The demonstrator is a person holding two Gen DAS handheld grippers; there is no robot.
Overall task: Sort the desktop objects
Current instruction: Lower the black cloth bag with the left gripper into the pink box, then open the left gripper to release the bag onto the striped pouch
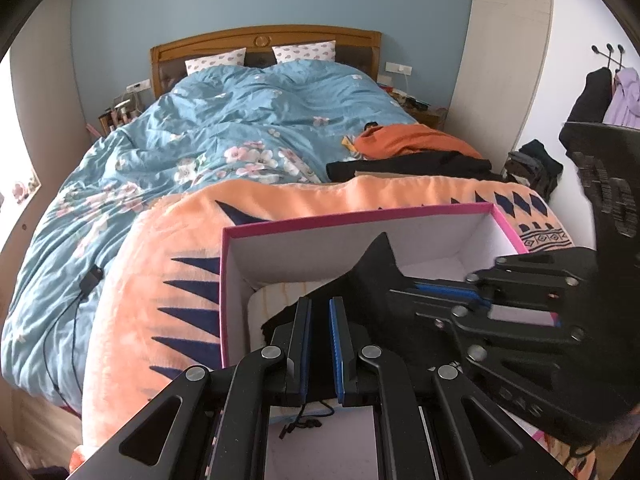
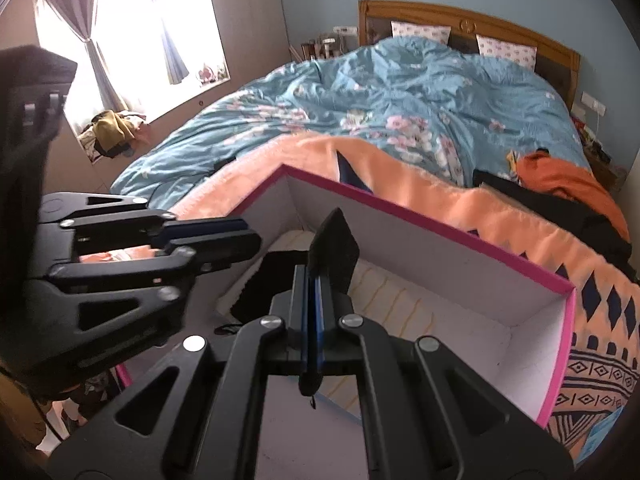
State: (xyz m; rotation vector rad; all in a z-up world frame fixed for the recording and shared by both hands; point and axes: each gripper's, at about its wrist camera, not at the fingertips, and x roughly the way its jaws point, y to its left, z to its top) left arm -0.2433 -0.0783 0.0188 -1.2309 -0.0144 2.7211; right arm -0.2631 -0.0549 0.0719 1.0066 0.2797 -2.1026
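A pink-rimmed box (image 1: pixel 360 216) (image 2: pixel 420 222) with a white inside stands open on an orange patterned blanket. Both grippers hang over it, holding one black cloth (image 1: pixel 372 272) (image 2: pixel 336 240) between them. My left gripper (image 1: pixel 320 303) (image 2: pixel 250 236) is shut on the cloth's near edge, and a thin cord dangles below its fingers. My right gripper (image 2: pixel 312 274) (image 1: pixel 420 294) is shut on another edge, with a corner of the cloth sticking up past its tips. A cream, yellow-striped fabric (image 1: pixel 272 300) (image 2: pixel 384 296) lies on the box floor under the cloth.
The box sits on the orange blanket (image 1: pixel 160 248) (image 2: pixel 440 196) at the foot of a bed with a blue floral duvet (image 1: pixel 224 128). Orange and black clothes (image 1: pixel 412 148) lie to the right. Clothes hang from wall hooks (image 1: pixel 608 92). A curtained window (image 2: pixel 132 32) is at left.
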